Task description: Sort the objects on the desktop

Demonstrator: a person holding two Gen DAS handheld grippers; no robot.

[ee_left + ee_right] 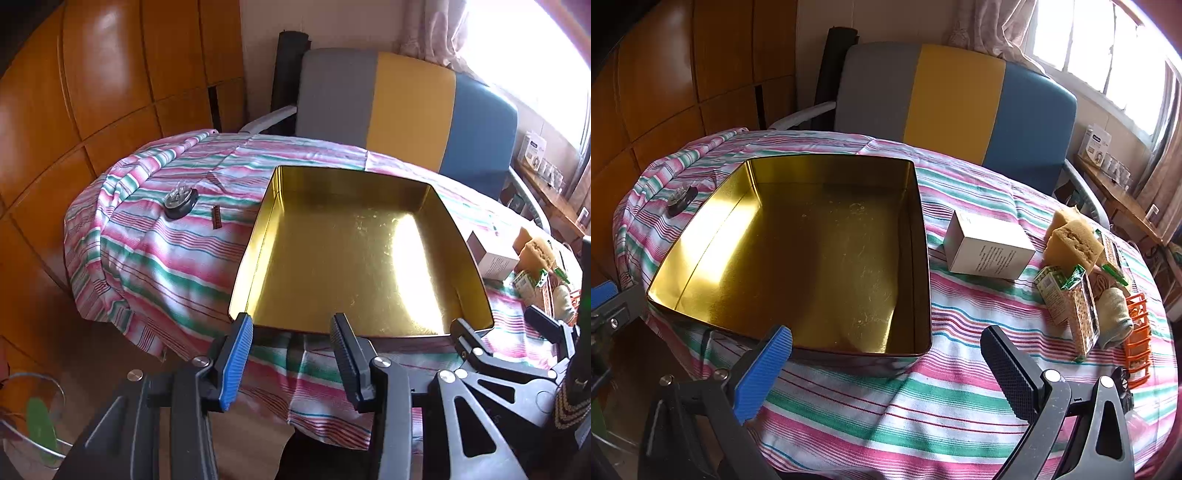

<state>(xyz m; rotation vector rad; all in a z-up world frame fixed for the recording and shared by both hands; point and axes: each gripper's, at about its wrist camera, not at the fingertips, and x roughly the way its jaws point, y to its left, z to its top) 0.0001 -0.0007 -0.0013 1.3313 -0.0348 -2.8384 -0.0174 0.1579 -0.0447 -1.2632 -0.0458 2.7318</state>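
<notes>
Left wrist view: the left gripper (291, 354) hangs spread and empty at the near edge of the table (155, 258), just short of the gold tin (351, 258), which sits open and bare inside. Far left on the striped cloth lie a small round black thing (180, 203) and a brown strip (216, 218).

Right wrist view: the right gripper (886, 369) is also spread, holding nothing, near the tin's (812, 251) near right corner. Right of the tin lie a white box (988, 251), a yellow sponge (1071, 236), green packets (1056, 291), a sock (1113, 317) and an orange plastic rack (1137, 336), clustered together. A striped chair (953, 103) stands beyond.
</notes>
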